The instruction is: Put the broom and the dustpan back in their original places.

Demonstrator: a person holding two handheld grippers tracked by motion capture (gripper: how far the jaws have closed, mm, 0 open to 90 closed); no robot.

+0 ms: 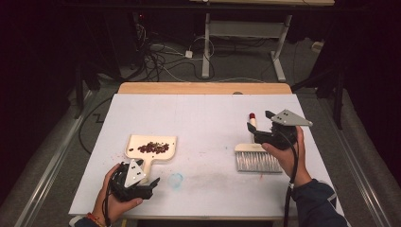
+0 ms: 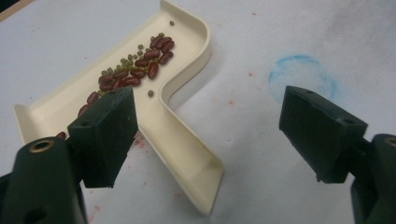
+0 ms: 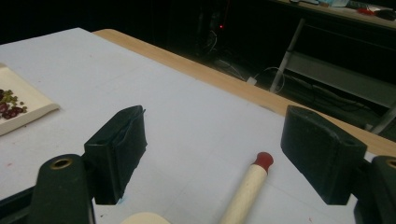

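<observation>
Hands come in from the bottom edge of the high view, each around a black gripper. Under them lies a white sheet on a table whose wooden far edge is bare; past it, a dark room with floor cables and the legs of another desk. The left gripper hovers at the near left, jaws spread and empty, just short of the handle of a cream dustpan. Its handle points toward the person and its long axis runs near to far. A faint blue ring marks the sheet beside it. The right gripper sits over the brush, hiding most of its handle; whether the jaws touch it cannot be told here.

Seen from the left gripper view, the two jaws stand wide apart with nothing between them. The dustpan runs diagonally, its handle end nearest, carrying red beans and small green ones. One jaw hides part of the tray.

From the right gripper view, the jaws are again well open, flanking the red-capped brush handle without gripping it. It points away toward the wooden edge; its bristle end is cut off below.
</observation>
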